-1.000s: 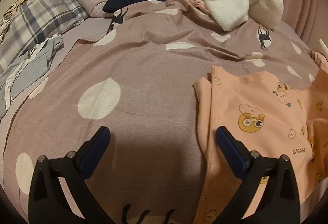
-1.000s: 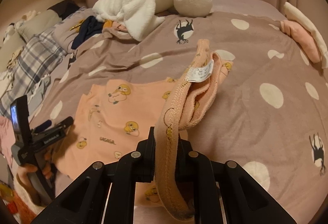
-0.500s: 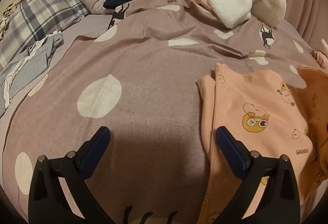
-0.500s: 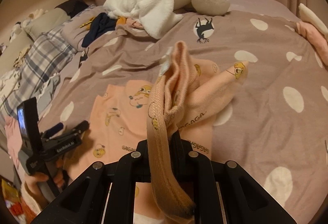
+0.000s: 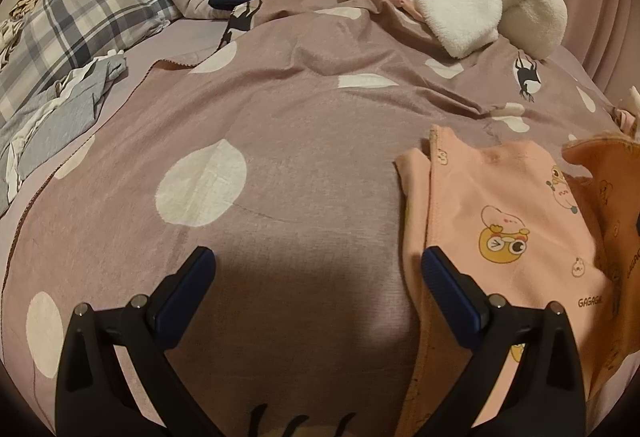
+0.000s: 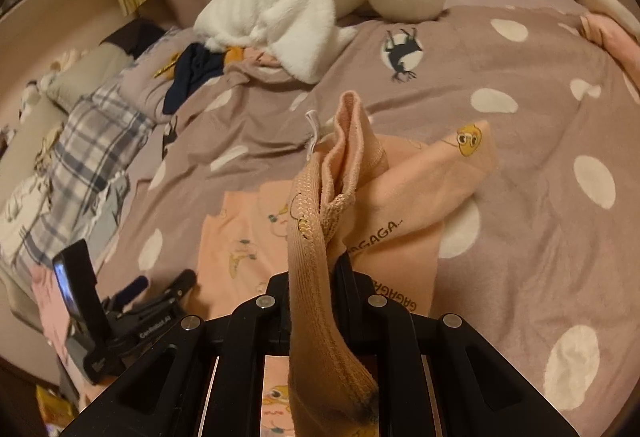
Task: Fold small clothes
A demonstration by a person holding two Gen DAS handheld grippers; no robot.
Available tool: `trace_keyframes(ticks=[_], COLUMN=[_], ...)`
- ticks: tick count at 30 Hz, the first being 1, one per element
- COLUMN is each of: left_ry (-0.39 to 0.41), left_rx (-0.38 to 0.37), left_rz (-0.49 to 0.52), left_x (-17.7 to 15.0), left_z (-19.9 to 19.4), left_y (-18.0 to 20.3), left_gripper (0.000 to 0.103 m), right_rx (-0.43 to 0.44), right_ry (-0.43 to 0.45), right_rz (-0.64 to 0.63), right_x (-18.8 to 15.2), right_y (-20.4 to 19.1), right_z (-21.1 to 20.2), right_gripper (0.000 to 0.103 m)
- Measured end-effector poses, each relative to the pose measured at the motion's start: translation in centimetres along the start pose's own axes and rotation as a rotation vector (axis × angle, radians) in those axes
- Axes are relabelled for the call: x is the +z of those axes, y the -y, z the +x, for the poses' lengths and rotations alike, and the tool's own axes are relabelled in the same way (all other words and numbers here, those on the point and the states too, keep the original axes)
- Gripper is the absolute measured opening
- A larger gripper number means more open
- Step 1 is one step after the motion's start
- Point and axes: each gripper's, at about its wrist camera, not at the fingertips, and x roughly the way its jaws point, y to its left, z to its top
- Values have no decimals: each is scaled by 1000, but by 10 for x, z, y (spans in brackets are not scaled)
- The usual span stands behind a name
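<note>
While right tongs (image 6: pixel 316 277) pinch the peach garment (image 6: pixel 400 205) — left tongs (image 5: pixel 318 277) gape.

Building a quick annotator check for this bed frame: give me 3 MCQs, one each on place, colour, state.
1. Where does the white plush toy lie?
A. at the far end of the dotted blanket
B. on the plaid pillow
C. between the left tongs

2. What colour is the cartoon-print garment?
A. navy
B. peach-pink
C. grey

3. What state are the right tongs in?
A. open, empty
B. out of view
C. shut on the garment's ribbed edge

Answers: 1 A, it rests past the garment near the curtain; 2 B, the fabric is peach with yellow figures; 3 C, the ribbed band runs pinched through them.
</note>
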Motion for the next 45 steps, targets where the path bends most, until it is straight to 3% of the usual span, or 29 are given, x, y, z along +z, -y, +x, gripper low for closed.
trace_keyframes(ticks=[4, 11, 18, 26, 34, 45], left_ry=[-10, -24, 10, 3, 33, 73], left_rx=[1, 12, 59, 45, 27, -11], left_rz=[-34, -70, -22, -96, -78, -146], left_x=[1, 3, 3, 5, 5, 7], left_z=[1, 4, -3, -2, -9, -19], left_y=[-10, -20, -18, -32, -28, -40], left_gripper=[103, 103, 103, 103, 103, 103], right_rx=[37, 22, 22, 45, 44, 53], right_ry=[-38, -92, -95, -101, -115, -123], right_rz=[-51, -112, -141, -148, -177, -192], right_x=[-1, -13, -15, -17, -21, -22], right_y=[-29, -61, -71, -80, -93, -101], right_z=[18, 48, 46, 50, 57, 62], right_gripper=[15, 15, 15, 15, 15, 15])
